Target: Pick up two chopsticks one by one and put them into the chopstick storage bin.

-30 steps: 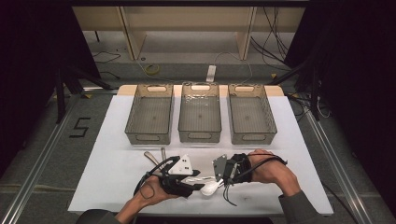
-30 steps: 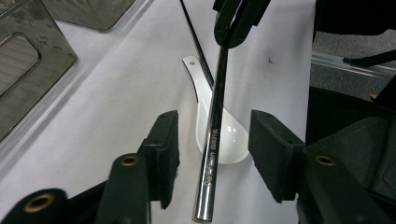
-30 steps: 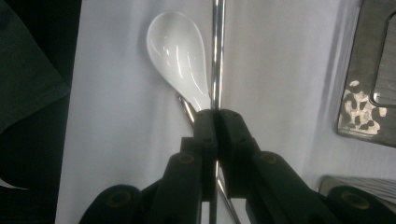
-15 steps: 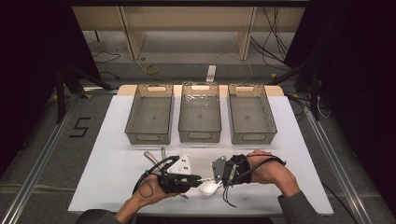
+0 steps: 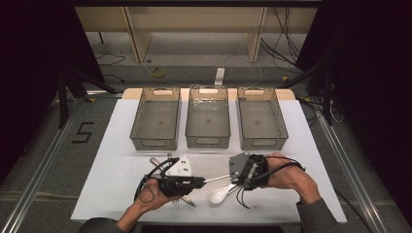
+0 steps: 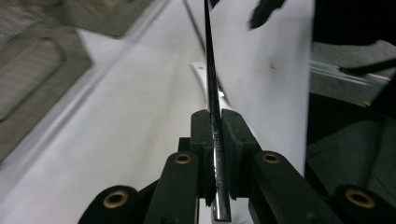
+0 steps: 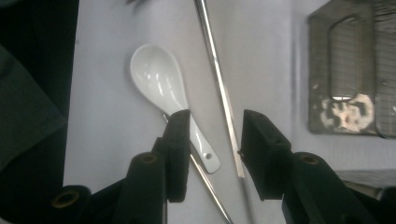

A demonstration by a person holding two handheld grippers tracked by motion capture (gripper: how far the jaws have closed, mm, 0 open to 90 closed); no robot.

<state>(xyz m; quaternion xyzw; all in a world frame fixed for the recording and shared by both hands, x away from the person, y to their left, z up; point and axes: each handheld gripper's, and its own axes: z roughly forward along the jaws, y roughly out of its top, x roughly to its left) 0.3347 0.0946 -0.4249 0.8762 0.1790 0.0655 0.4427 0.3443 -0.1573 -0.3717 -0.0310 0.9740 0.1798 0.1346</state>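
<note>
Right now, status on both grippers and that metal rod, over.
Left gripper shut on metal rod. Right gripper open, jaws straddling the rod's far end. White ceramic spoon lies beside the rod. Three bins behind, untouched.

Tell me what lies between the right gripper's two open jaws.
In the right gripper view, a flat metal rod runs through the right gripper, with bare white table beneath; the white spoon lies beside the left jaw.

Three bins stand side by side at the far half of my table. Nearer me, my left gripper and right gripper face each other, a rod running between them. The spoon lies just before the rod, beside my right gripper.
</note>
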